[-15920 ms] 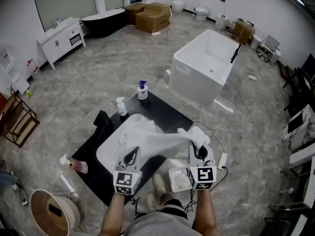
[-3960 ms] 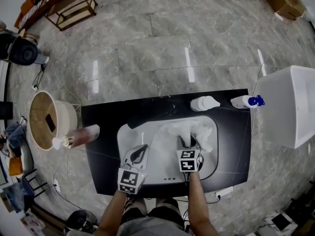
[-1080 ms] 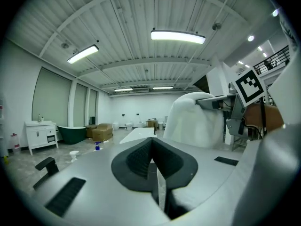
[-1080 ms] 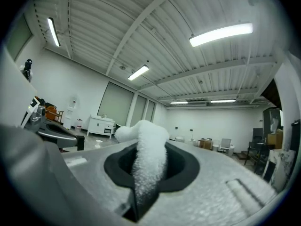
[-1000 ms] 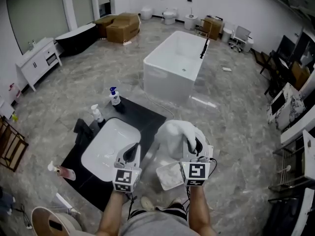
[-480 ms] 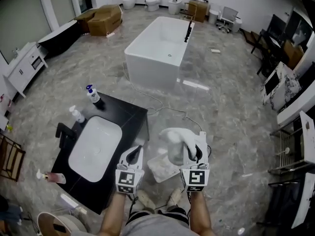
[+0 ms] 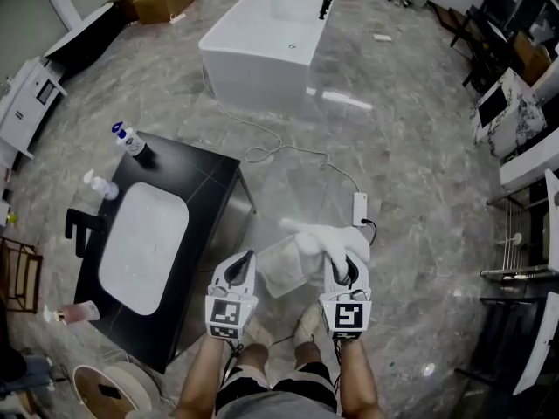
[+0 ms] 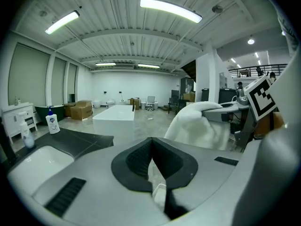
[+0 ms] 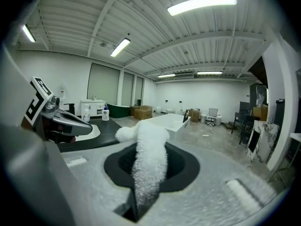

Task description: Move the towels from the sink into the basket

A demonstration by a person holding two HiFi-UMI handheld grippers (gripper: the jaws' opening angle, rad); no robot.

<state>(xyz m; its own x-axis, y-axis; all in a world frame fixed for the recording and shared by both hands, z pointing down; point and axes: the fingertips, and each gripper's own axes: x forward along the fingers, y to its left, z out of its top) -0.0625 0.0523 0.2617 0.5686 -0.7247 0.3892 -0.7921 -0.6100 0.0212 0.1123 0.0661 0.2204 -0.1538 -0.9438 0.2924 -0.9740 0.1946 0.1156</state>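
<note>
My right gripper (image 7: 348, 267) is shut on a white fluffy towel (image 7: 325, 241), which bunches over its fingers and hangs at the right edge of the pale square basket (image 7: 265, 275) on the floor. In the right gripper view the towel (image 9: 149, 161) runs up out of the closed jaws. My left gripper (image 7: 238, 267) is shut and holds nothing, just left of the basket. The left gripper view shows the towel (image 8: 197, 126) to its right. The white sink (image 7: 140, 250) in the black counter (image 7: 210, 199) shows no towels.
A black faucet (image 7: 83, 225), two pump bottles (image 7: 129, 138) and a pink bottle (image 7: 74, 312) stand around the sink. A white bathtub (image 7: 262, 42) lies beyond, a power strip (image 7: 360, 208) with cable near the basket, a round bin (image 7: 109, 391) at bottom left.
I have turned away from the counter; the sink has slid left in view. The right gripper has carried the towel down to the basket's right edge. The left gripper stays shut.
</note>
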